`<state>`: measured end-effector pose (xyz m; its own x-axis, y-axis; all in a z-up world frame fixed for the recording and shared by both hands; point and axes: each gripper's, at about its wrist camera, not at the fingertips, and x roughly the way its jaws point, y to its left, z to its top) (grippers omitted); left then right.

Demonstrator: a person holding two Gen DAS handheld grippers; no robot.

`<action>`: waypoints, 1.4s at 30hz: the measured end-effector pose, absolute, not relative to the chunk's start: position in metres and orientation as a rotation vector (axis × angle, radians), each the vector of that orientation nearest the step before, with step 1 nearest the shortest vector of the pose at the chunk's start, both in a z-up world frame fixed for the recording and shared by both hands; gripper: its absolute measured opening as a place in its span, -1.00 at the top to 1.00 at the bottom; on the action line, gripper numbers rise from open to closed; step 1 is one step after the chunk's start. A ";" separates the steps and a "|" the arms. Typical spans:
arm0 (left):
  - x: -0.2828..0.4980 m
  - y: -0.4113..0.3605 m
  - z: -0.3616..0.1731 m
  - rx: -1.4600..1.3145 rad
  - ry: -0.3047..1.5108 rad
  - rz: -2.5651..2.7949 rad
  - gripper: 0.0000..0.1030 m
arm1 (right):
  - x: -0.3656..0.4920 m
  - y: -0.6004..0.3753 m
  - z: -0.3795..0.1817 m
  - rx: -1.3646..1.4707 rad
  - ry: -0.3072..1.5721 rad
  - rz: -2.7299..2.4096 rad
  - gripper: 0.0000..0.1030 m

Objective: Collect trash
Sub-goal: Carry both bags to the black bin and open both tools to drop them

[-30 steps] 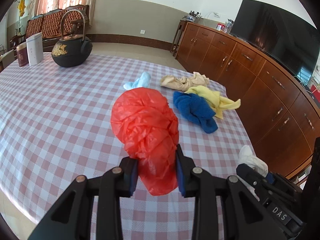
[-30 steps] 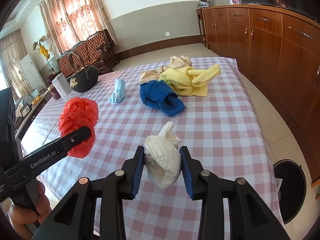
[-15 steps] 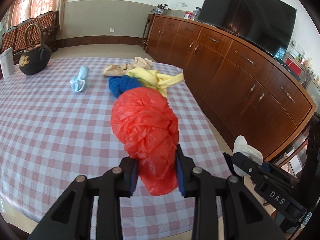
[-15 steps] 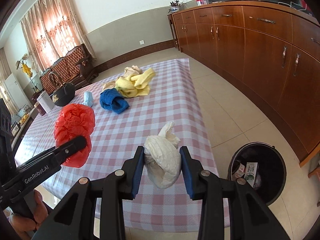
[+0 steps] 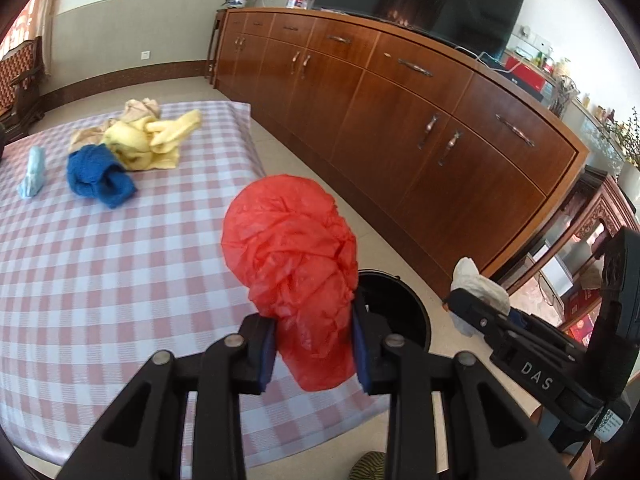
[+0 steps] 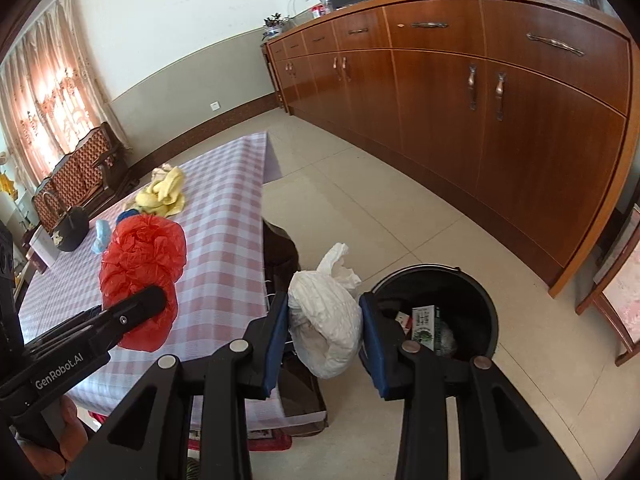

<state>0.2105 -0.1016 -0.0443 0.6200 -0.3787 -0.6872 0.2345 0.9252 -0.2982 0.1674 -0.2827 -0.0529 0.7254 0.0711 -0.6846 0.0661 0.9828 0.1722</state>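
Trash in transit, two items, listed by view. Left wrist view: left tool pinches a crumpled red plastic bag low on its bunched end, so the bulk stands up between the fingers and clear of the checked worktop; beyond it the rim of a black bin shows on the floor past the worktop edge, and the right tool with its white load appears at the right. Blue towel, yellow towel, beige cloth and a pale blue bundle lie grouped at the far end, untouched. Right wrist view: right tool is pressed onto a white plastic bag, held off the worktop, above the floor just beside the bin, whose opening shows cartons already inside. Judgement: both bags are carried toward the bin for release; the white one is nearer, though not yet over the opening, and needs a short move right before letting go.
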 end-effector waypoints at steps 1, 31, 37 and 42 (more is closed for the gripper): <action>0.212 -0.111 -0.045 -0.179 0.837 -0.372 0.36 | 0.166 -0.293 -0.054 0.199 0.764 -0.015 0.26; 0.290 -0.272 -0.141 -0.068 1.055 -0.407 -0.32 | 0.233 -0.444 -0.142 0.329 0.946 -0.204 0.26; 0.304 -0.267 -0.143 -0.048 1.023 -0.309 -0.32 | 0.255 -0.442 -0.157 0.310 0.965 -0.195 0.22; 0.312 -0.259 -0.145 -0.042 1.009 -0.267 -0.32 | 0.267 -0.435 -0.165 0.290 0.981 -0.201 -0.23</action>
<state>0.3122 -0.2587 -0.1453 0.5031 -0.2404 -0.8301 0.2017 0.9667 -0.1577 0.2669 -0.4348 -0.1646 0.5421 -0.0372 -0.8395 0.2965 0.9432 0.1498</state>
